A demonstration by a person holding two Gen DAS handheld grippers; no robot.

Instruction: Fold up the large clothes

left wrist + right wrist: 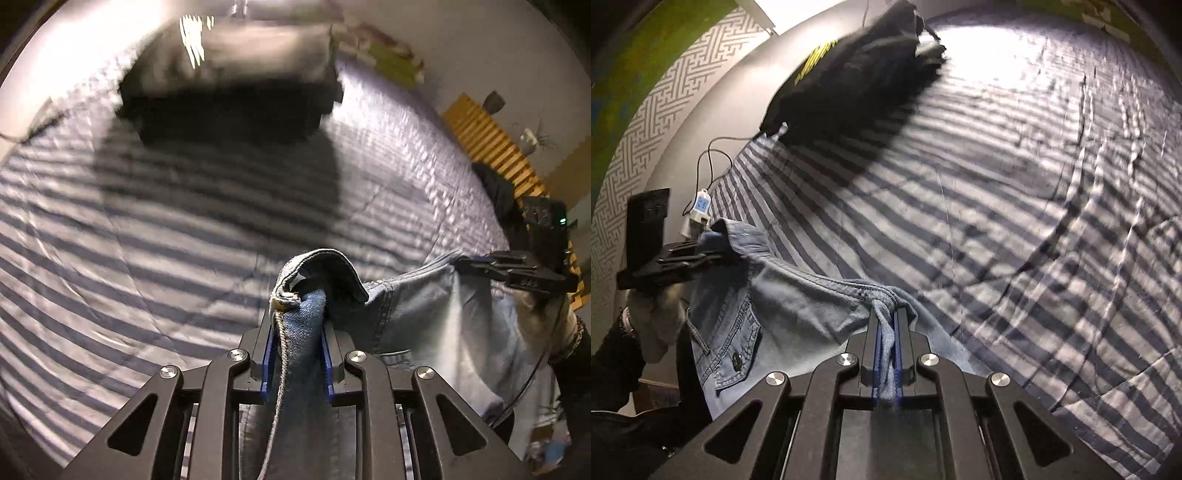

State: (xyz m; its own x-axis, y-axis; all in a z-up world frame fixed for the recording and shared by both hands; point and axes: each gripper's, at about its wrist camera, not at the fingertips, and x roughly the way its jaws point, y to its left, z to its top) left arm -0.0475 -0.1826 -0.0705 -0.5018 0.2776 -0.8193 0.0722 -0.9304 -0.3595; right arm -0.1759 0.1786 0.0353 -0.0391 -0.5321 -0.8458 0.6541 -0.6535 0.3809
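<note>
A light blue denim shirt (pixel 424 325) hangs stretched between both grippers above a striped bed. My left gripper (pixel 297 314) is shut on a thick bunch of its seamed edge, close to the camera. In the left wrist view the right gripper (pixel 476 263) shows at the right, clamped on another part of the shirt. My right gripper (pixel 888 321) is shut on a thin fold of the denim shirt (pixel 798 314), whose pocket and button hang below. The left gripper (pixel 713 254) appears at the left of that view, pinching the collar end.
The striped bedspread (pixel 129 240) fills most of both views. A pile of dark folded clothes (pixel 857 74) lies at the bed's far edge. A cable and white plug (pixel 701 205) lie by the wall. A wooden slatted panel (pixel 491 147) stands beyond the bed.
</note>
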